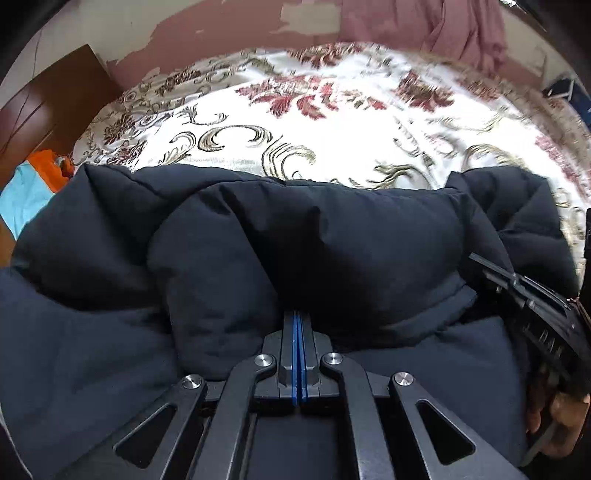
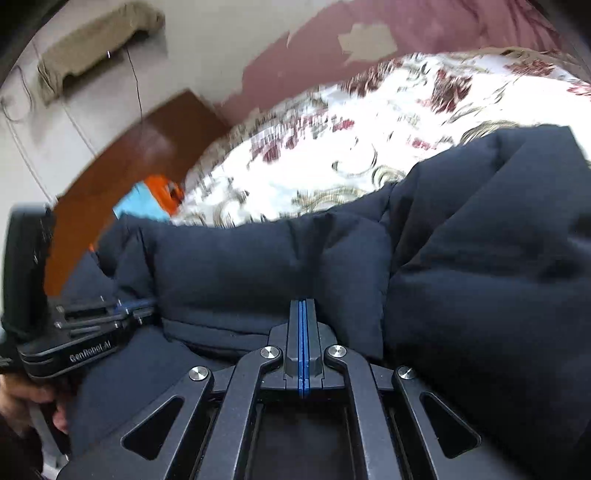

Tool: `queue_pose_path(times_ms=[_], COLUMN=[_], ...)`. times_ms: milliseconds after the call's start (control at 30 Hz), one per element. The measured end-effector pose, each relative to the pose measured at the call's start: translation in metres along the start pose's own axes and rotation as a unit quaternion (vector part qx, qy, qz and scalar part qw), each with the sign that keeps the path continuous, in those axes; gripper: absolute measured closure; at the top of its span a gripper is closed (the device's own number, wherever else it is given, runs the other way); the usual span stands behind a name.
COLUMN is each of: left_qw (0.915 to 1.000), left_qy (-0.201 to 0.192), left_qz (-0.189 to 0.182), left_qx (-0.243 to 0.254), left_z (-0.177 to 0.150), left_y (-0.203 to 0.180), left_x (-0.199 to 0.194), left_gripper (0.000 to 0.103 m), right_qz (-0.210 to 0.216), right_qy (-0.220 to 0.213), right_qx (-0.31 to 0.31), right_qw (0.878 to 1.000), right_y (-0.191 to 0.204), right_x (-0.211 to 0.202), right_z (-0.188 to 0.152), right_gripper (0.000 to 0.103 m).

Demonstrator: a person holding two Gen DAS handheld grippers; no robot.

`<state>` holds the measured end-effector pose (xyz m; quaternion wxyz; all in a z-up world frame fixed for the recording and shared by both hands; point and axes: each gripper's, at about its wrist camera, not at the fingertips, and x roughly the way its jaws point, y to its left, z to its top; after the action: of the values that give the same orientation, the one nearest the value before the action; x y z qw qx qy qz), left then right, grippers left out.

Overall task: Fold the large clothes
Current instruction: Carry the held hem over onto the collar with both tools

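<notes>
The dark navy padded jacket [image 1: 295, 236] lies bunched on the floral bedspread [image 1: 332, 122]. Left gripper [image 1: 298, 317]: jaws together, tips against a jacket fold. Right gripper [image 2: 303, 306]: jaws together, tips likewise at the padded fabric; whether cloth is pinched cannot be told

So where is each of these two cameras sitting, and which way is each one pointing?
Left wrist: rides on the left gripper, looking down its shut fingers at the dark puffer jacket; the right gripper and a hand show.
Right wrist: rides on the right gripper, tilted at the jacket; the left gripper shows.
Shared: jacket, floral bedspread, peeling wall.
</notes>
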<state>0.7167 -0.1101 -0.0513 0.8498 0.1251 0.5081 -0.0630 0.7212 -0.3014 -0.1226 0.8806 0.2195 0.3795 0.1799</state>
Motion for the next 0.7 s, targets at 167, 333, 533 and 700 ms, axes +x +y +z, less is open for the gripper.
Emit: queue_pose_path(times_ms=[167,333,533,700], left_qw=[0.9999,0.9994,0.9966,0.9971], left_qy=[0.013,-0.030,-0.078,-0.075], left_qz=[0.002,0.016,0.023,0.015], left_qx=[0.004,0.007,0.015,0.005], left_z=[0.013,0.003,-0.007,0.004], left_y=[0.003,-0.002,-0.004,0.000], left_x=[0.013,0.015,0.018,0.028], left_gripper=[0.099,0.099,0.099,0.099], right_qz=[0.014,-0.018,-0.058,-0.062], right_qy=[0.015,0.020,0.019,0.005], right_qx=[0.022,-0.001,-0.036,-0.043], right_qw=[1.000,1.000,0.997,0.997], right_y=[-0.010,0.001,0.016,0.018], right_x=[0.012,0.020,0.029,0.031], right_z=[0.007,0.007,0.011,0.017], right_gripper=[0.103,0.103,0.103,0.103])
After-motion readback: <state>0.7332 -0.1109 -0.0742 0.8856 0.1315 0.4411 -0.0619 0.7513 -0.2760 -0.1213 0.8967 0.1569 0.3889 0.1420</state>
